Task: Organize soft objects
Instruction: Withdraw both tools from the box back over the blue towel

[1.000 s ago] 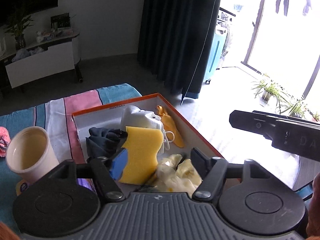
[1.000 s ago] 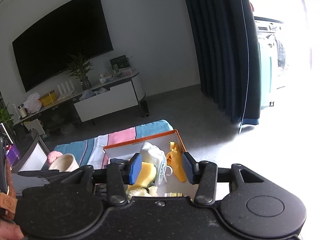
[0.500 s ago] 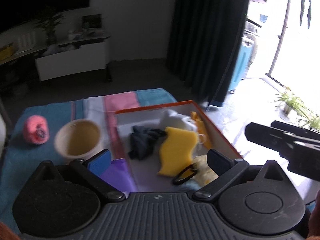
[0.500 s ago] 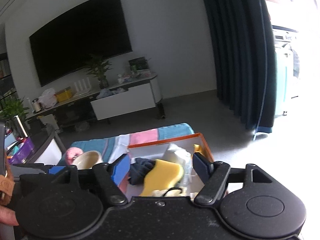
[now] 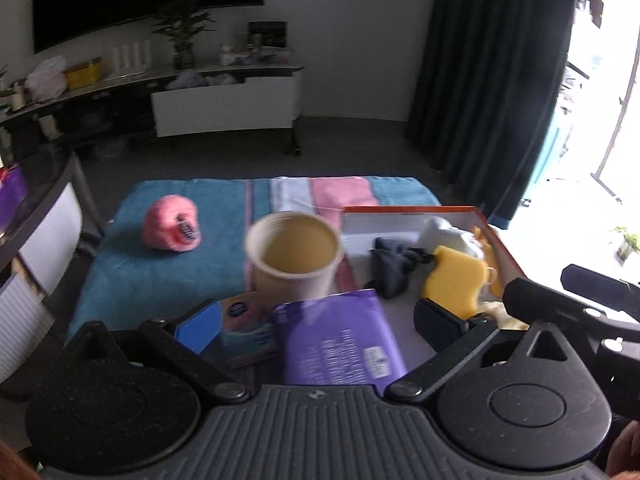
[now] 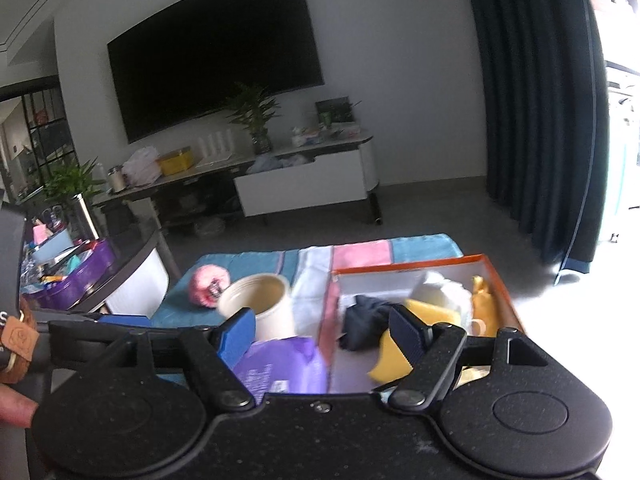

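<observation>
An orange-rimmed box [image 5: 416, 210] on a striped towel holds a yellow sponge [image 5: 454, 280], a dark cloth [image 5: 390, 266] and a white soft item [image 5: 444, 234]. A pink fluffy ball [image 5: 172, 228] lies on the towel, left of a cream cup [image 5: 294, 252]. My left gripper [image 5: 318, 324] hangs wide open above a purple packet [image 5: 332, 344], holding nothing. My right gripper [image 6: 322, 332] is near the box's left wall [image 6: 332, 320]; its jaws are opening with nothing between them. The sponge [image 6: 432, 310], cloth [image 6: 366, 320], ball [image 6: 208, 282] and cup [image 6: 260, 300] also show there.
A blue-and-pink packet [image 5: 240, 320] lies beside the purple one. The right gripper's arm [image 5: 580, 300] reaches in at the right edge. A side table with clutter [image 6: 72, 280] stands to the left, a TV bench [image 6: 304, 184] across the floor, and dark curtains [image 6: 532, 100] at the right.
The left jaws spread away from the yellow sponge, which stays in the box. Both views have swung left, bringing the cup, purple packet and pink ball into sight. The right jaws have widened.
</observation>
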